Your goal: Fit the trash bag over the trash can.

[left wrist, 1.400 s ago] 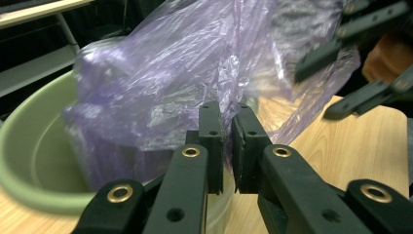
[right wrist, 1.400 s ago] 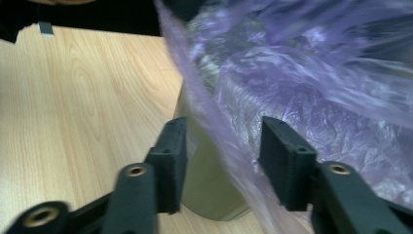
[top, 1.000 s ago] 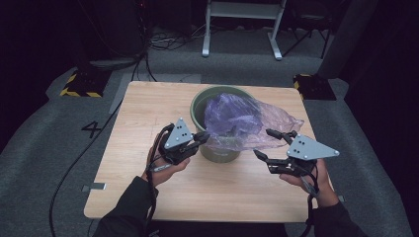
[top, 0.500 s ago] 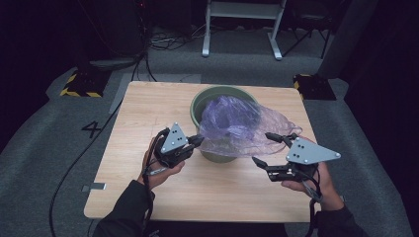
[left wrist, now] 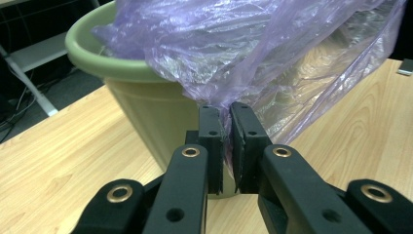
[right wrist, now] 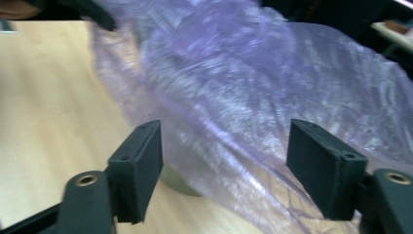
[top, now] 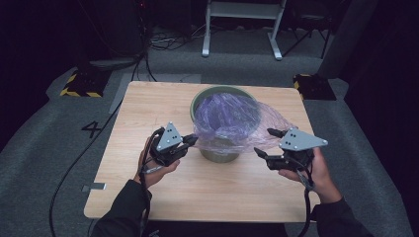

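Left gripper point(left wrist: 225, 127): jaws nearly together, pinching a fold of the purple plastic bag point(left wrist: 272, 53) at frame centre in the left gripper view. Right gripper point(right wrist: 226, 168): jaws have just been closing a little yet stand wide; film lies between and behind them, the pads not pressing on it.

Handling, judged: the bag is very light, limp, thin and slick; it will stretch or tear if pulled hard against the rim. Best hold is a bunched edge, not a single layer, opposite the left pinch.

Appearance: translucent lilac film, crinkled, glossy. It sits in the green pot point(top: 217, 153) at centre of the high view and spills over its right side toward the wooden table point(top: 148, 108).
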Motion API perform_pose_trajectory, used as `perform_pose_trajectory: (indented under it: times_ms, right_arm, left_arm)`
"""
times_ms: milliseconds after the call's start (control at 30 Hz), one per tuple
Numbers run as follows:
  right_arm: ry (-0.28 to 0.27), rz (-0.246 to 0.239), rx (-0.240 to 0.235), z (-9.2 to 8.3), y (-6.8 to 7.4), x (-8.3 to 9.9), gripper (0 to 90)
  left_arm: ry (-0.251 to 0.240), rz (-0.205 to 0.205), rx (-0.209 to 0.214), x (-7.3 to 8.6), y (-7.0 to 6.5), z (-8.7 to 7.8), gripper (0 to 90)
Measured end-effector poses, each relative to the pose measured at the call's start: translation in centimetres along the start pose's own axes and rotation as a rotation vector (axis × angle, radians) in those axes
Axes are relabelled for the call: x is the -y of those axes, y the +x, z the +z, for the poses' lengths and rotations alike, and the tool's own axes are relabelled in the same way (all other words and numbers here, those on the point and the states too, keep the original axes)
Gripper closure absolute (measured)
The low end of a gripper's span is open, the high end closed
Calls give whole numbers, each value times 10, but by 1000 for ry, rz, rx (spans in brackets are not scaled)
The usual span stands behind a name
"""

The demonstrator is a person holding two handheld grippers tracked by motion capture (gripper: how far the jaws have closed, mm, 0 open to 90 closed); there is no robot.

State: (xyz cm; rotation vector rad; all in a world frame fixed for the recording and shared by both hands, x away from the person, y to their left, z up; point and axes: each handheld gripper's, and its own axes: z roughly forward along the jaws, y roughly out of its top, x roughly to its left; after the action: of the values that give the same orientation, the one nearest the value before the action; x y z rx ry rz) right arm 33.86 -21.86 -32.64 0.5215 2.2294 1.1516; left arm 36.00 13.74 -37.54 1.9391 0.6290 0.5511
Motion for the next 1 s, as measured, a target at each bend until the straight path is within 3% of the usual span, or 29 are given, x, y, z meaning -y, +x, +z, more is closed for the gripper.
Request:
perform_pose_trajectory:
  times_ms: [133,267,433,533,633,733,767,867,1000]
  right_arm:
    - [-29,-62,-32,-12,13,6,243]
    - [-74,-44,-35,-25,14,6,236]
    - [-148,-12,-73,-41,13,-7,232]
    - [-163,-11,-63,-41,20,-13,240]
    - [-125,-37,-22,-27,25,-19,259]
    - [-80,-47,-18,-14,26,-24,269]
    - [-33,-47,-1,-1,24,-27,270]
    - [9,-43,9,11,21,-31,270]
    - [45,-46,-10,20,23,-31,274]
  left_arm:
    - [0,8,10,5,-4,1,833]
    - [7,23,14,8,-9,4,813]
    - [-1,28,20,11,-16,4,804]
    - [2,26,24,14,-18,6,809]
    - [20,27,18,16,-16,10,811]
    - [15,19,14,16,-15,10,813]
    - [11,20,10,14,-14,9,813]
    - [7,16,8,14,-12,8,814]
    - [7,15,0,14,-11,7,817]
